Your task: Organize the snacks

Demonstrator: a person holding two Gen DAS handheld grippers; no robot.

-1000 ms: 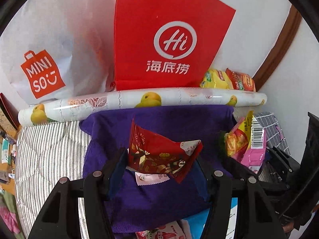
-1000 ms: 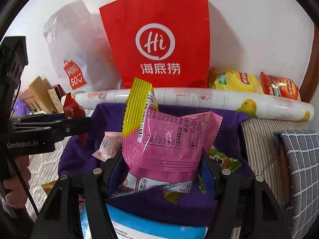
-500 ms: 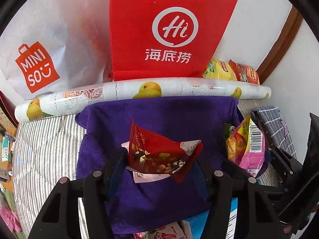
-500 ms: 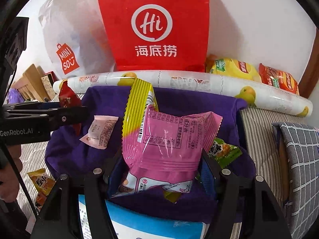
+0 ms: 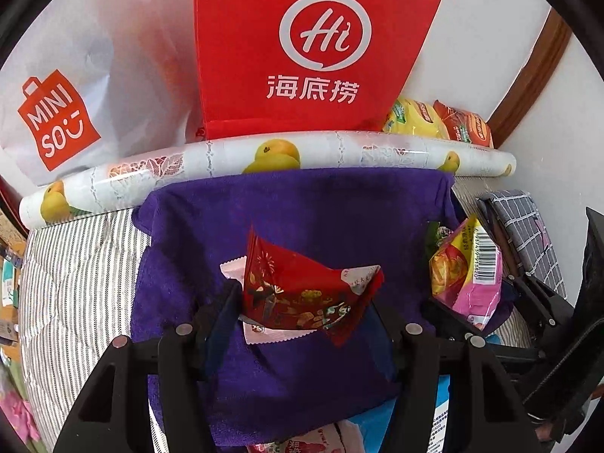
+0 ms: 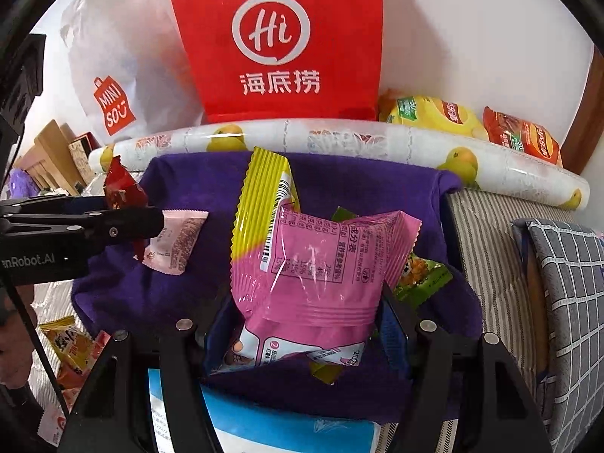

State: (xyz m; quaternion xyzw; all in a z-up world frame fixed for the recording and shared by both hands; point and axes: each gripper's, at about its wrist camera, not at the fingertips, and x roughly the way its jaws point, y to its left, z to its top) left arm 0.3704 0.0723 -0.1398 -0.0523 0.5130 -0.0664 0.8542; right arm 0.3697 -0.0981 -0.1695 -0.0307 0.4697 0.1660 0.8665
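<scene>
Over a purple towel (image 5: 302,219) spread on a striped bed cover (image 5: 75,264), two snack packets are held up at once. The left hand-held gripper (image 5: 305,302) is clamped on a red snack packet (image 5: 298,290), its blue pads pressing the wrapper from both sides; the packet hangs above the towel's near-left part, directly over a pale pink sachet (image 6: 177,241) lying flat on the cloth. In the right wrist view the left hand-held gripper reaches in from the left edge, the red packet's top corner poking up above its finger.

The right hand-held gripper (image 6: 305,313) is closed on a pink and yellow snack bag (image 6: 317,264), which stands upright between its pads over the towel's near-middle. A green snack packet (image 6: 422,279) lies on the towel just behind and to the right of that bag.

Along the towel's far edge lies a roll printed with yellow fruit (image 5: 264,154). Behind it, against the white wall, stand a red paper bag (image 5: 302,45) with a white "Hi" logo and, to its left, a white Miniso bag (image 5: 75,87). A yellow snack bag (image 6: 426,113) and an orange-red snack bag (image 6: 521,136) rest behind the roll's right end. A grey checked cloth (image 6: 566,283) sits at far right. A blue and white package (image 6: 264,422) lies at the towel's near edge, and more small packets (image 6: 68,343) lie near left.
</scene>
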